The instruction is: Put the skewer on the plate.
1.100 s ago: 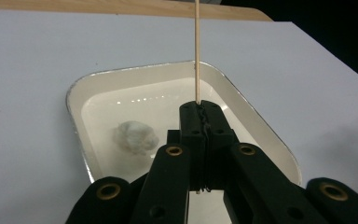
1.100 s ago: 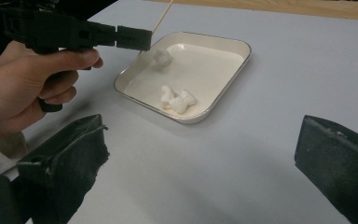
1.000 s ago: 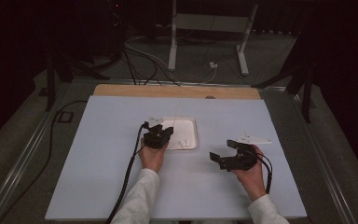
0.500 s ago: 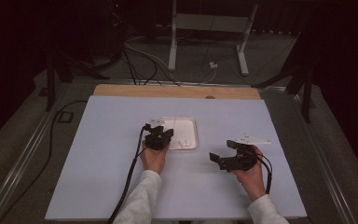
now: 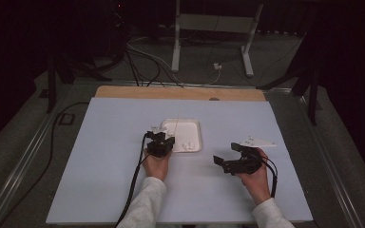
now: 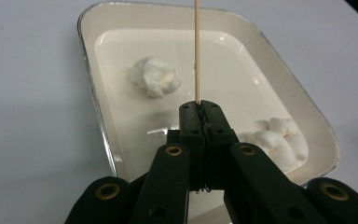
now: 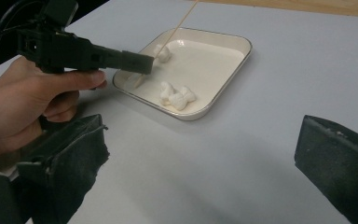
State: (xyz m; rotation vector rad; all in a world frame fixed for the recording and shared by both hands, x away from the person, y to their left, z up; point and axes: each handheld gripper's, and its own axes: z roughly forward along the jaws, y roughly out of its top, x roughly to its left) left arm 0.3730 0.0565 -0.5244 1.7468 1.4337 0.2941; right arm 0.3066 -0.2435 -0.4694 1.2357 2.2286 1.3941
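Note:
My left gripper [image 6: 200, 109] is shut on a thin wooden stick [image 6: 197, 46], which rises past the jaw tips over a shallow white tray [image 6: 88, 70]. One white fluffy puff [image 6: 154, 77] lies in the tray's far part, and a small cluster of puffs [image 6: 279, 137] sits at its near right. In the right gripper view, the left gripper [image 7: 137, 63] hovers at the tray's [image 7: 242, 51] near-left corner, with the stick [image 7: 182, 23] slanting up. My right gripper [image 7: 205, 154] is open and holds nothing, a short way from the tray on the table's right [image 5: 225, 153].
The pale blue table [image 5: 100, 156] has a wooden strip [image 5: 123, 92] along its far edge. Cables trail from both grippers toward the person. Beyond the table are a dark floor, loose cables [image 5: 142, 57] and a white stand's legs [image 5: 176, 47].

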